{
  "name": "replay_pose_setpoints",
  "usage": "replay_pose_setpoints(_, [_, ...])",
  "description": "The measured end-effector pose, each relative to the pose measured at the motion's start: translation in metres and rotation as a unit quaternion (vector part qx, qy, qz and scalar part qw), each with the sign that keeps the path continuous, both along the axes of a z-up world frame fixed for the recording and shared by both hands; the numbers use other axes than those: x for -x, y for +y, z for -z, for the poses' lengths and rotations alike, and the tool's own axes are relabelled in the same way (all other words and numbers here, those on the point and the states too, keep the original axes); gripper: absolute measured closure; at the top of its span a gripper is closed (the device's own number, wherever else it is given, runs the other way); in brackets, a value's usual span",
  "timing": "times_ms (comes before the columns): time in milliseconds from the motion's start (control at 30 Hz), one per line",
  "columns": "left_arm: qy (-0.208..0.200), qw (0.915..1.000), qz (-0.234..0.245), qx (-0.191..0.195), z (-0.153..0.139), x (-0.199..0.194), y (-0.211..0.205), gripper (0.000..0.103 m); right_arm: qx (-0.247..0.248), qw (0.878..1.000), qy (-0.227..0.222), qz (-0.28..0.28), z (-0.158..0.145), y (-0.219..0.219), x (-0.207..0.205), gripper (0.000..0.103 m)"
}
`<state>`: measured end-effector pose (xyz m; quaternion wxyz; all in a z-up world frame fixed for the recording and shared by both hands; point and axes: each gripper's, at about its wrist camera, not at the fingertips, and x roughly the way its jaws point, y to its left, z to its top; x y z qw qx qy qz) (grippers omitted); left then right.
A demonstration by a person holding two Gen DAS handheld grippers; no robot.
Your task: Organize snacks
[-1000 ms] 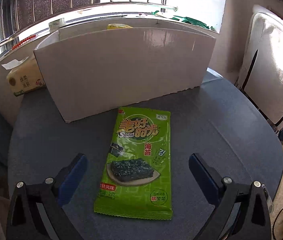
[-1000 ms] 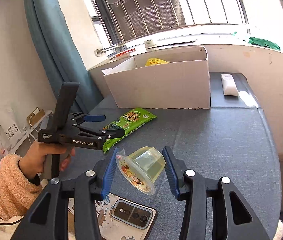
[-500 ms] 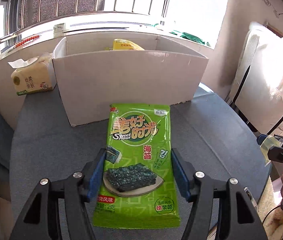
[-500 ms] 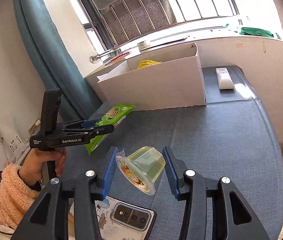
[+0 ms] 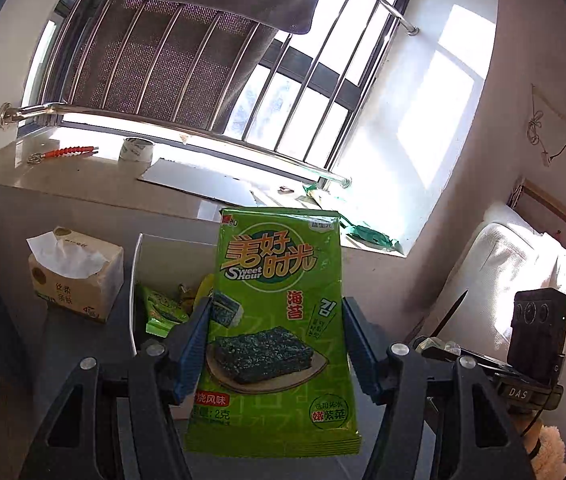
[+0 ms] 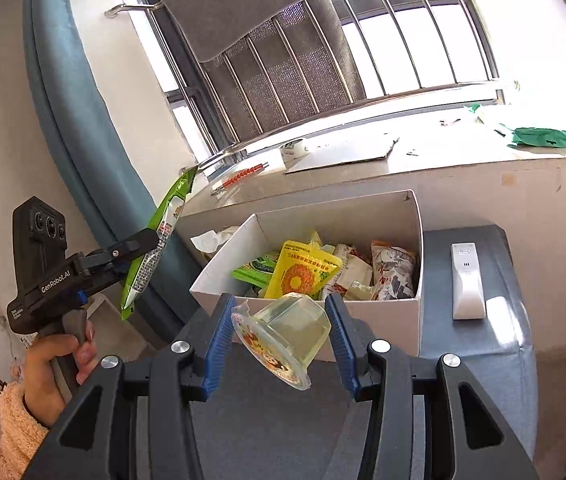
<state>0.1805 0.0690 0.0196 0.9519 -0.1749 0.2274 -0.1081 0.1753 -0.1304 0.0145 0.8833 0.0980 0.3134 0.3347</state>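
Note:
My left gripper (image 5: pixel 275 344) is shut on a green seaweed snack packet (image 5: pixel 279 320) and holds it upright in the air, to the left of the white cardboard box (image 6: pixel 383 312). The packet also shows in the right wrist view (image 6: pixel 151 256), held high by the left gripper (image 6: pixel 143 248). My right gripper (image 6: pixel 281 340) is shut on a clear jelly cup (image 6: pixel 287 332), tilted, just in front of the box's near wall. The box holds several snack packets, among them a yellow one (image 6: pixel 303 272). In the left wrist view the box (image 5: pixel 135 280) is mostly hidden behind the packet.
A tissue pack (image 5: pixel 75 276) stands left of the box. A white remote (image 6: pixel 467 280) lies on the grey table (image 6: pixel 483 360) to the right of the box. The windowsill (image 6: pixel 443 160) behind carries a tape roll, cardboard and green bags.
My left gripper has closed on the seaweed packet and lifted it off the table, tilting it upright. My right gripper has carried the jelly cup forward up to the box.

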Motion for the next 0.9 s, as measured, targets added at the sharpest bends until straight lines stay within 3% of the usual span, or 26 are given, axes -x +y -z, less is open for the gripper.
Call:
replay_pose_setpoints(100, [0.02, 0.9996, -0.014, -0.016, -0.004, -0.04, 0.005, 0.036, 0.037, 0.999, -0.01, 0.015, -0.011, 0.016, -0.04, 0.053])
replay_pose_setpoints(300, [0.077, 0.9956, -0.033, -0.044, 0.022, -0.104, 0.012, 0.034, 0.087, 0.995, 0.008, 0.05, -0.005, 0.029, -0.107, 0.053])
replay_pose_setpoints(367, [0.097, 0.9933, -0.042, -0.046, 0.031, -0.114, 0.015, 0.023, 0.093, 0.993, 0.013, 0.068, 0.0, 0.028, -0.118, 0.052])
replay_pose_setpoints(433, [0.116, 0.9907, -0.053, -0.049, 0.038, -0.121, 0.018, 0.0, 0.098, 0.993, 0.022, 0.069, 0.005, 0.027, -0.127, 0.032])
replay_pose_setpoints(467, [0.114, 0.9901, -0.061, -0.055, 0.04, -0.12, 0.019, 0.0, 0.098, 0.993, 0.026, 0.067, 0.008, 0.028, -0.129, 0.002])
replay_pose_setpoints(500, [0.112, 0.9893, -0.066, -0.066, 0.039, -0.117, 0.019, 0.0, 0.093, 0.993, 0.022, 0.072, 0.009, 0.026, -0.128, 0.0])
replay_pose_setpoints(733, [0.058, 0.9866, -0.057, -0.141, 0.016, -0.082, 0.004, 0.0, 0.1, 0.99, -0.01, 0.099, 0.0, 0.022, -0.109, 0.0])
replay_pose_setpoints(900, [0.004, 0.976, -0.104, -0.191, -0.005, -0.049, -0.012, 0.0, 0.13, 0.984, -0.061, 0.106, -0.012, 0.031, -0.082, 0.0])
